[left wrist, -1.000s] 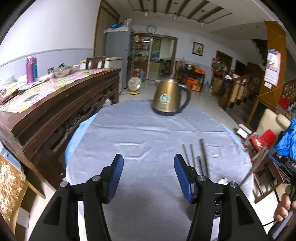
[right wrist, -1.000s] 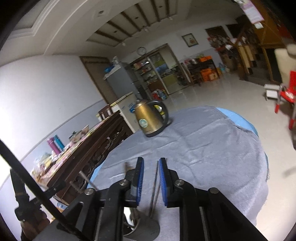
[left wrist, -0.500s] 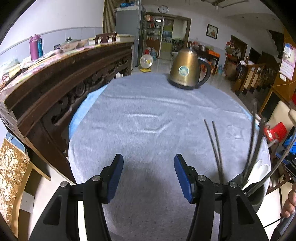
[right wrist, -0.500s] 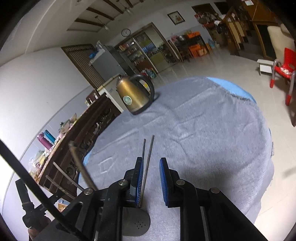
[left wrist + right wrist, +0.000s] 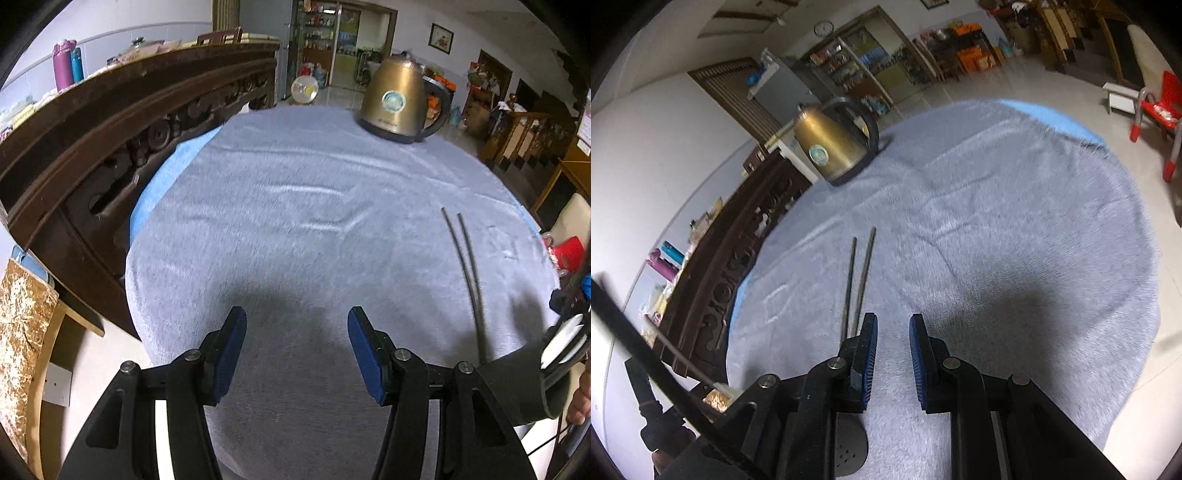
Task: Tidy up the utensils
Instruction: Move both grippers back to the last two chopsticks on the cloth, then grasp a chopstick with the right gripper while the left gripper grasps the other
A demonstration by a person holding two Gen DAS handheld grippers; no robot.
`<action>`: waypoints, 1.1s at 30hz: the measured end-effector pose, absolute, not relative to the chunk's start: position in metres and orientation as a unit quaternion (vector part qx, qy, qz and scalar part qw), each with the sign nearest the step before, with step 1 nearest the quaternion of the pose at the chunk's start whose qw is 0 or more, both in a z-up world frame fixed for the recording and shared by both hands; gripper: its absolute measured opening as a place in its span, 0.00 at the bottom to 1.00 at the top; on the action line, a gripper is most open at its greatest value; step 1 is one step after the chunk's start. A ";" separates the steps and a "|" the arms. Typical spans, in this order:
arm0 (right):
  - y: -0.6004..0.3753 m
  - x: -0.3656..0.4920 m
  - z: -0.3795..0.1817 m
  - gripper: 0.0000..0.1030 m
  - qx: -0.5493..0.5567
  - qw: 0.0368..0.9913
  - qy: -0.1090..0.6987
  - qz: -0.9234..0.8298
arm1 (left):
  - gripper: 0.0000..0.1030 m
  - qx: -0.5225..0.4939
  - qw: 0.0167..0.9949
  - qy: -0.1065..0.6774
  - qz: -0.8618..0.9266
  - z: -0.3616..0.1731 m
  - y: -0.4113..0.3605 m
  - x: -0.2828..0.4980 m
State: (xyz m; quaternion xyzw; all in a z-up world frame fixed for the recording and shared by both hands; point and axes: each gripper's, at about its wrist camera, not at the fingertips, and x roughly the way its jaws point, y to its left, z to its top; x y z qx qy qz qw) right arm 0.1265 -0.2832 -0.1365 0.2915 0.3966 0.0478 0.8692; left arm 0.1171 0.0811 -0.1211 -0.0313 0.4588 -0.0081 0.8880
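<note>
Two thin dark metal chopsticks (image 5: pixel 857 282) lie side by side on the grey-clothed round desk (image 5: pixel 295 229), just left of the narrowly parted, empty right claw (image 5: pixel 892 334). The left claw (image 5: pixel 295 325) is spread wide, empty.

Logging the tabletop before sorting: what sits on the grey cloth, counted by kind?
Chopsticks: 2
Kettle: 1
Utensil holder: 1
Total: 4
</note>
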 end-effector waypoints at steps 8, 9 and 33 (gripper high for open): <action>-0.266 0.195 -0.146 0.19 0.225 0.868 0.438 0.063 | 0.56 -0.047 0.880 0.473 0.002 -0.136 0.093 0.123; -0.262 0.205 -0.146 0.19 0.213 0.868 0.443 0.067 | 0.56 -0.048 0.879 0.474 0.003 -0.138 0.094 0.123; -0.188 0.356 -0.184 0.12 0.099 0.831 0.545 0.050 | 0.56 0.000 0.886 0.462 -0.029 -0.132 0.074 0.171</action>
